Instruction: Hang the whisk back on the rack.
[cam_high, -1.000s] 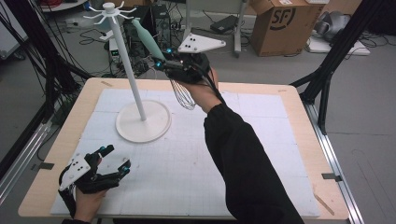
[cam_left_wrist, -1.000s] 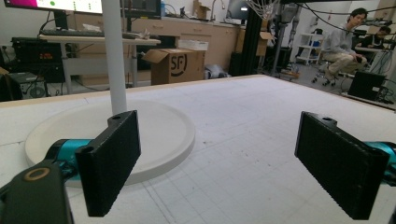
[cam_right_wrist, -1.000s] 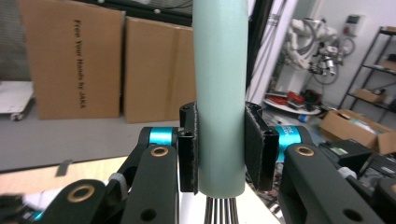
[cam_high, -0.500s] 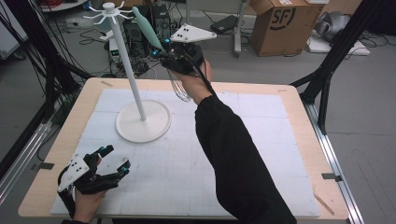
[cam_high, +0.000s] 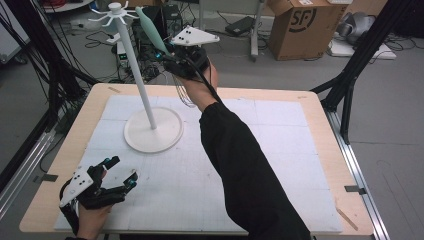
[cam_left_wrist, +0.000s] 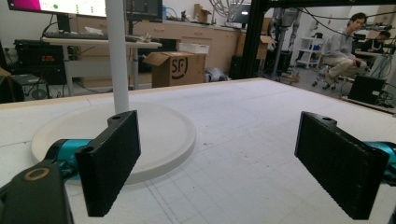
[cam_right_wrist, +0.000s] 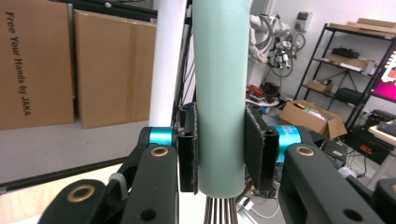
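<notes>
Cardboard boxes and cables were seen behind a wooden table (cam_high: 320, 107) covered by a white mat in the high view. A whisk (cam_high: 152, 30) was held up beside the top of a white stand (cam_high: 141, 90), its mint handle slanting up toward the hooks and its wire loops hanging below the right gripper (cam_high: 167, 52). It was judged light and stiff in the handle, springy and easily bent in the wires, so the handle was the place to be gripped. The left gripper (cam_high: 122, 172) was rested near the table's front edge.

In the left gripper view, the jaws were seen spread, with nothing between them.

In the right gripper view, the handle (cam_right_wrist: 219, 93) was pinched upright between the pads, wires at the bottom.
</notes>
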